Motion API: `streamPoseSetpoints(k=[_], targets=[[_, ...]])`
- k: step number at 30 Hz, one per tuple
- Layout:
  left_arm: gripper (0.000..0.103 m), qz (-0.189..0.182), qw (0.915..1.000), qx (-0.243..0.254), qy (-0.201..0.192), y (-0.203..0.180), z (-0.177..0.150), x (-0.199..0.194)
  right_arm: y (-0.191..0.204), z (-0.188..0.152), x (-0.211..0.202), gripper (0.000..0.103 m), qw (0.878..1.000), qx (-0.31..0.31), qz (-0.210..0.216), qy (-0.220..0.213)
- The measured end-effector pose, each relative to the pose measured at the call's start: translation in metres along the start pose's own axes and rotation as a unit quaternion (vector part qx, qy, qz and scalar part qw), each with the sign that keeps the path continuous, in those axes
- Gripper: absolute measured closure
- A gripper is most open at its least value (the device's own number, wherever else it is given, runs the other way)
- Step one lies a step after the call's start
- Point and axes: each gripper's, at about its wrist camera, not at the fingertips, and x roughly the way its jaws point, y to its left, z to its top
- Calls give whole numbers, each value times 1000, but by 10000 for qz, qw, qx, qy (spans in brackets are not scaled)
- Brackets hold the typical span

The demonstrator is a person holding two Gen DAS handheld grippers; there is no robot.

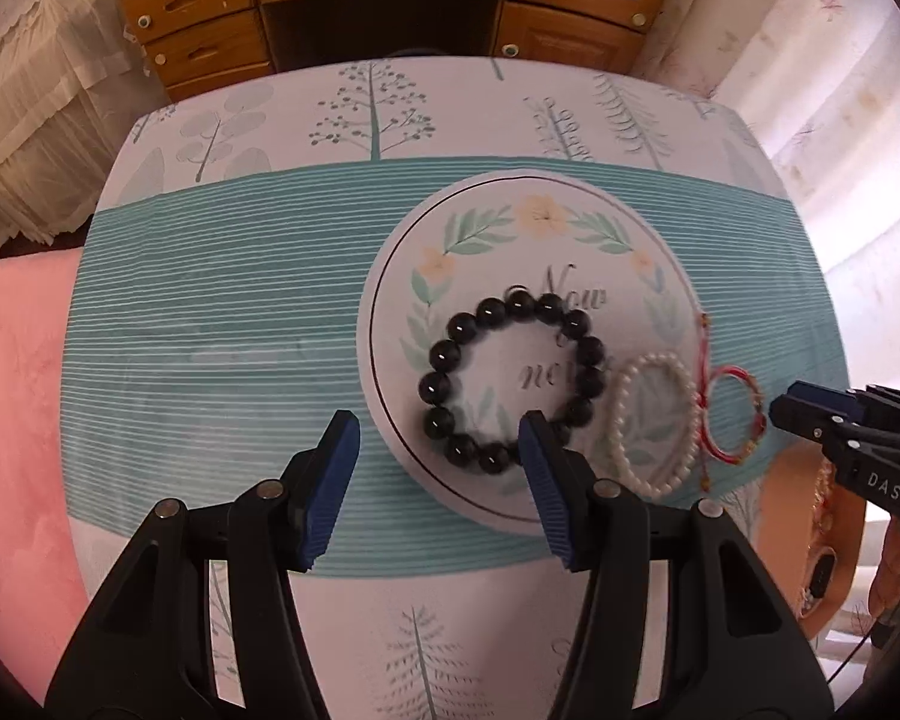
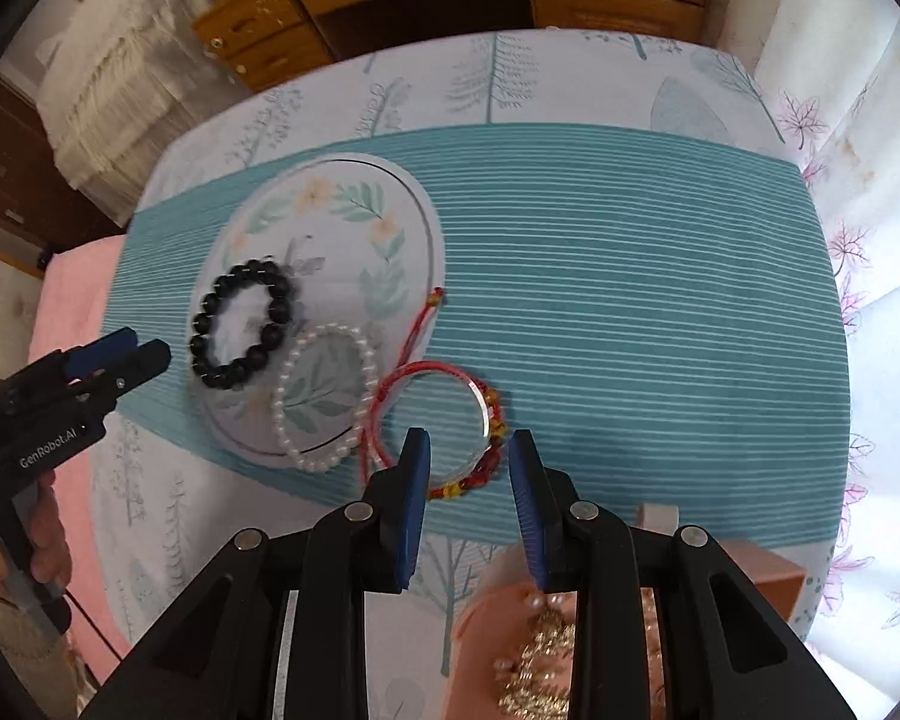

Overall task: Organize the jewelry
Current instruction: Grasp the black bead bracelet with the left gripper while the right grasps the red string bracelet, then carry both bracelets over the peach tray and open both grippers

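Observation:
A black bead bracelet (image 1: 435, 387) lies on a round floral plate (image 1: 510, 228). A white pearl bracelet (image 1: 621, 420) rests half over the plate's right rim, and beside it a red string bracelet (image 1: 732, 372) lies on the teal striped cloth. My left gripper (image 1: 438, 420) hangs open over the plate's near edge, and its right finger overlaps the black beads in view. In the right wrist view my right gripper (image 2: 468, 438) stands open above the red string bracelet (image 2: 390, 387), whose beaded part shows between the fingers, untouched. The black bead bracelet (image 2: 201, 324) and pearl bracelet (image 2: 282, 414) lie to its left.
A peach jewelry box (image 2: 492, 630) holding gold and pearl pieces sits at the table's near right edge. A wooden dresser (image 1: 390, 6) stands behind the table. A pink blanket (image 1: 18, 420) lies to the left, pale curtains (image 1: 840, 120) hang to the right. A hand (image 2: 48, 546) grips the left tool.

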Motion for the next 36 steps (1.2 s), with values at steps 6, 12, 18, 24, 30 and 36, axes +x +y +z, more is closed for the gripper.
streamPoseSetpoints(k=[6, 12, 18, 24, 30, 36], targets=[[51, 55, 9997, -53, 247, 4, 6, 29, 2, 10, 26, 83, 9996, -49, -210, 188], [51, 47, 9994, -82, 328, 2, 12, 42, 6, 10, 37, 92, 9984, -284, -458, 173], [55, 93, 9992, -183, 337, 3, 19, 49, 0, 3, 26, 93, 9996, -82, -283, -52], [84, 338, 9987, -293, 242, 5, 21, 49, -5, -8, -2, 93, 9994, 132, 82, -301], [91, 197, 9973, -682, 205, 12, 15, 41, -9, -21, -32, 93, 9972, 249, 422, -557], [91, -14, 9974, -645, -327, -3, 2, -9, -15, -44, -79, 93, 9932, 236, 583, -977]])
